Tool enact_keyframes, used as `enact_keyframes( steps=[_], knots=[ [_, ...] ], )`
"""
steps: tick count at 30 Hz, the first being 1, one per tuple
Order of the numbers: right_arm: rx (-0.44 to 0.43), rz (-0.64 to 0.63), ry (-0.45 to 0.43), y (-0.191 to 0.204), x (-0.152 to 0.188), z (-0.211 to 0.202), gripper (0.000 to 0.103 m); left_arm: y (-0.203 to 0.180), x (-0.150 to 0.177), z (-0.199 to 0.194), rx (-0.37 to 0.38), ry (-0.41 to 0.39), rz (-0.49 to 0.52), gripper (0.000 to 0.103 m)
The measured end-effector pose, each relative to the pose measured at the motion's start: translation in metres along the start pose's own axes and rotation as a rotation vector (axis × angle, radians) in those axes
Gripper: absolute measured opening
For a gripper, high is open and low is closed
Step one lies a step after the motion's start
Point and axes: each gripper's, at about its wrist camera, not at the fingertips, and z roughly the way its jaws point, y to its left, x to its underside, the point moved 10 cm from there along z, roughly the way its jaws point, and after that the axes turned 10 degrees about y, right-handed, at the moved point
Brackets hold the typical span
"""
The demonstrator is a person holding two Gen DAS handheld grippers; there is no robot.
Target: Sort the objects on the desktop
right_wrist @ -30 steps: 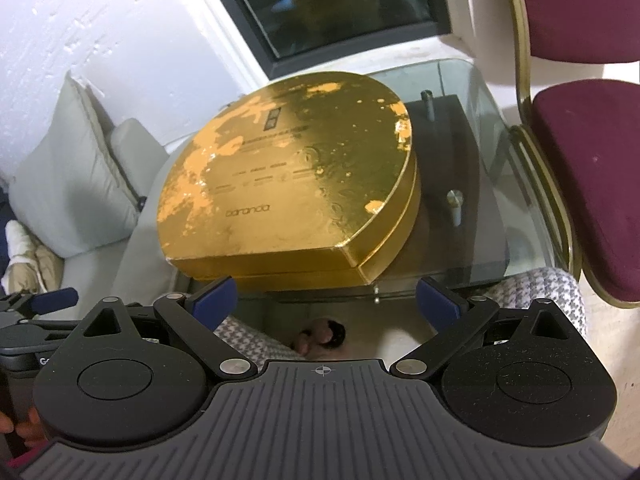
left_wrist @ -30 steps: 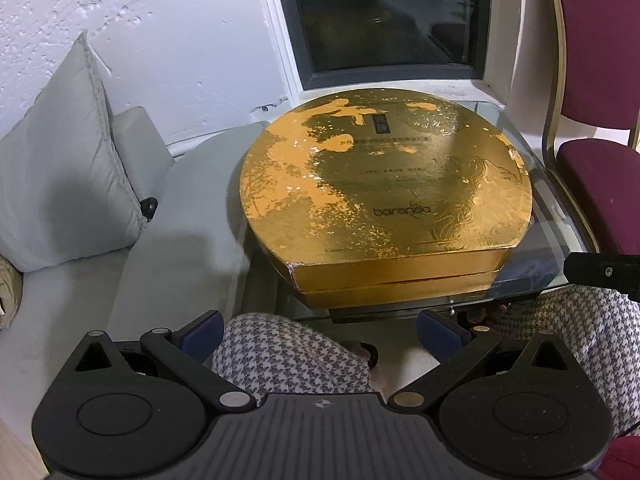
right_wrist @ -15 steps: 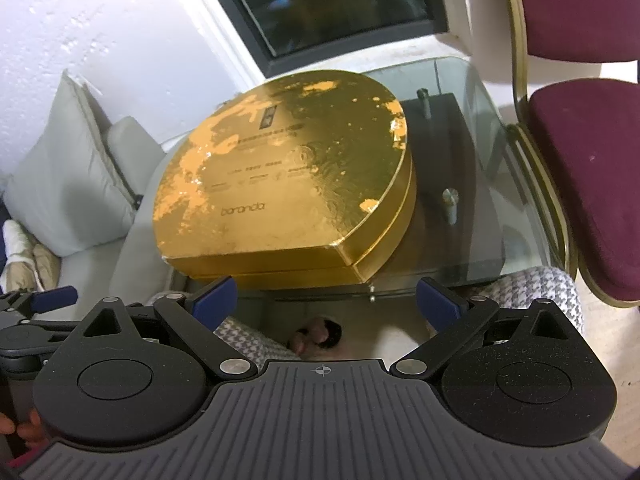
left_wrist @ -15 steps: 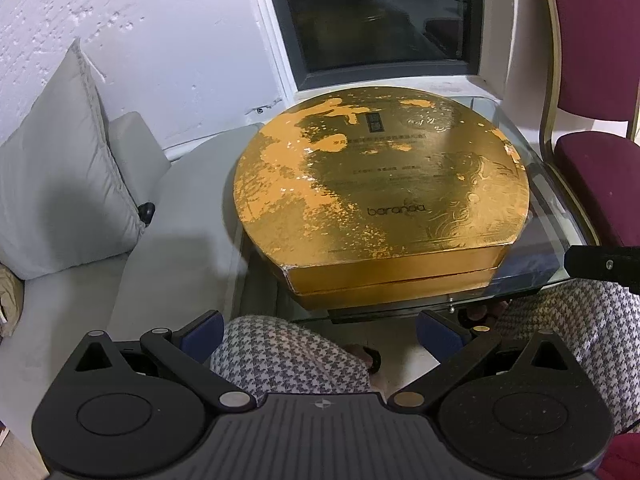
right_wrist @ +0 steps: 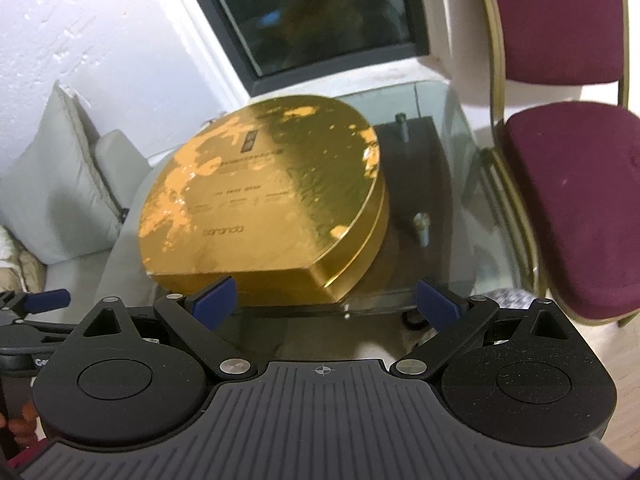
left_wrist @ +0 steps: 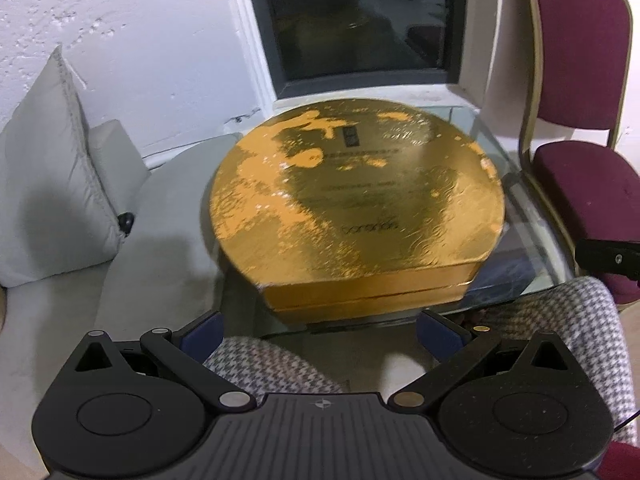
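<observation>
A large gold box (left_wrist: 356, 204), round with one flat front side, lies closed on a glass table (left_wrist: 516, 248). In the right wrist view the gold box (right_wrist: 264, 196) covers the left part of the glass table (right_wrist: 436, 184). My left gripper (left_wrist: 320, 330) is open and empty, held short of the box's flat front edge, above a person's knees. The right gripper (right_wrist: 326, 300) is open too, with its left blue fingertip (right_wrist: 214, 298) overlapping the box's front side in the picture. Part of the left gripper (right_wrist: 44, 300) shows at the left edge there.
A grey sofa with a grey cushion (left_wrist: 52, 200) stands left of the table. A maroon chair (right_wrist: 572, 184) with a gold frame stands on the right. A dark window (left_wrist: 352, 20) is behind the table. The person's houndstooth trouser legs (left_wrist: 272, 368) are below the grippers.
Both views have pulled back and tilted up a little, so the box sits farther off and more of the window shows. Both grippers stay open.
</observation>
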Motion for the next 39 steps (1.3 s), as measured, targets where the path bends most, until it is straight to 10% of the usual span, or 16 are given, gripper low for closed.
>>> enact_keyframes(
  steps=[20,39],
  knots=[
    [0.082,0.002,0.0,-0.035,0.005,-0.012,0.099,-0.044,-0.002,0.009,0.048,0.039,0.107,0.102],
    [0.071,-0.045,0.071,-0.014,0.011,0.011,0.099,-0.024,0.012,0.037,0.032,0.165,0.01,0.102]
  ],
)
